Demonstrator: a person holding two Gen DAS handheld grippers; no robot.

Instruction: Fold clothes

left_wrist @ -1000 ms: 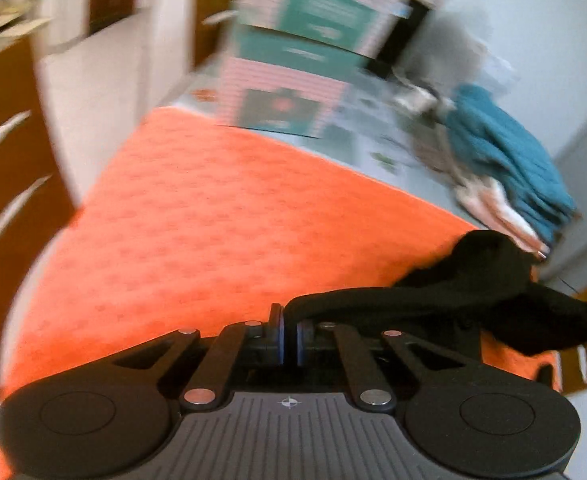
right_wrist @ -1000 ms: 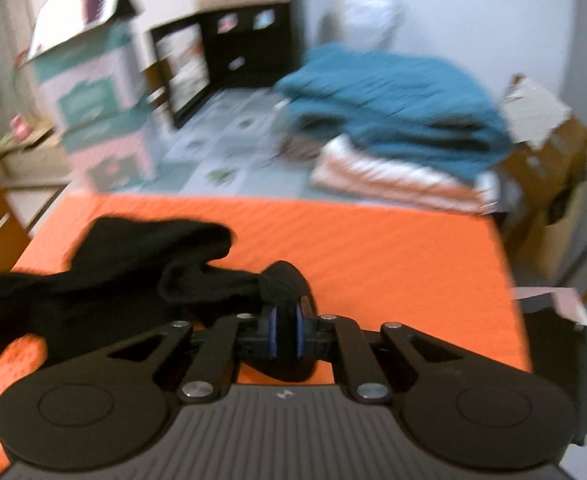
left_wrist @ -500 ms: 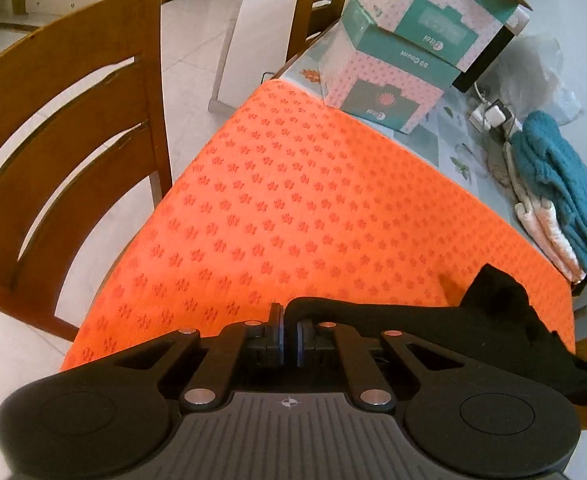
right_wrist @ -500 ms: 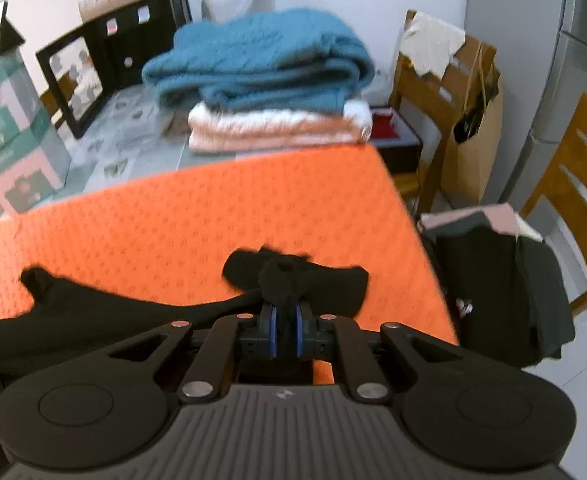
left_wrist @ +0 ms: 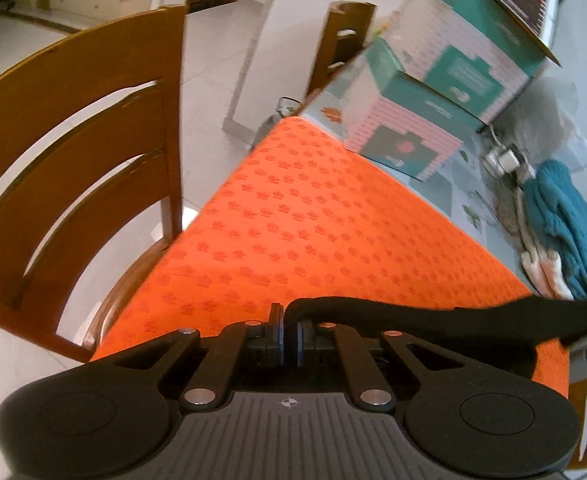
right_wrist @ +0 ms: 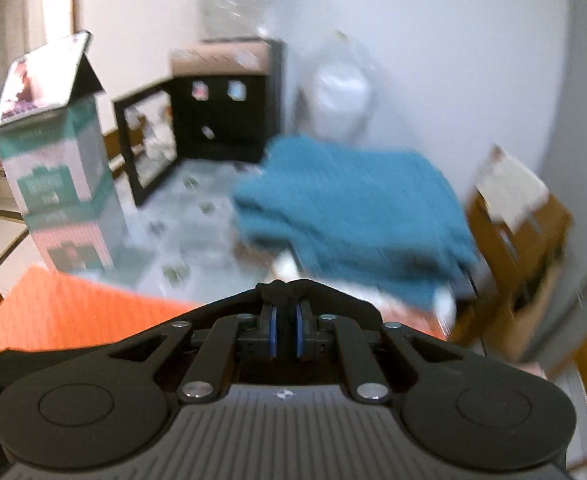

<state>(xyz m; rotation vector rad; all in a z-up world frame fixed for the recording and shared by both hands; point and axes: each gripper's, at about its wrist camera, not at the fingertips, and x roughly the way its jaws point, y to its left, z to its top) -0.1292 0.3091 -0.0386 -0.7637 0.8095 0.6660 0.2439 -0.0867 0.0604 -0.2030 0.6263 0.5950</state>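
A black garment (left_wrist: 433, 316) stretches in a taut band to the right above the orange patterned table cloth (left_wrist: 313, 232). My left gripper (left_wrist: 289, 320) is shut on its left edge, near the front left corner of the table. In the right wrist view my right gripper (right_wrist: 284, 308) is shut on the same black garment (right_wrist: 221, 312), which drapes left and right of the fingers, lifted over the orange cloth (right_wrist: 65, 312). Most of the garment hangs hidden below both grippers.
A wooden chair (left_wrist: 73, 160) stands left of the table. Stacked pink and teal boxes (left_wrist: 433, 92) sit at the far end. A folded teal blanket (right_wrist: 357, 216) lies on a pile at the far right, with a black cabinet (right_wrist: 221, 120) and a cardboard box (right_wrist: 521, 240) beyond.
Both grippers have lifted and pulled apart, drawing the black garment from a loose heap on the cloth into a taut band. The right wrist view has tilted upward and is blurred.
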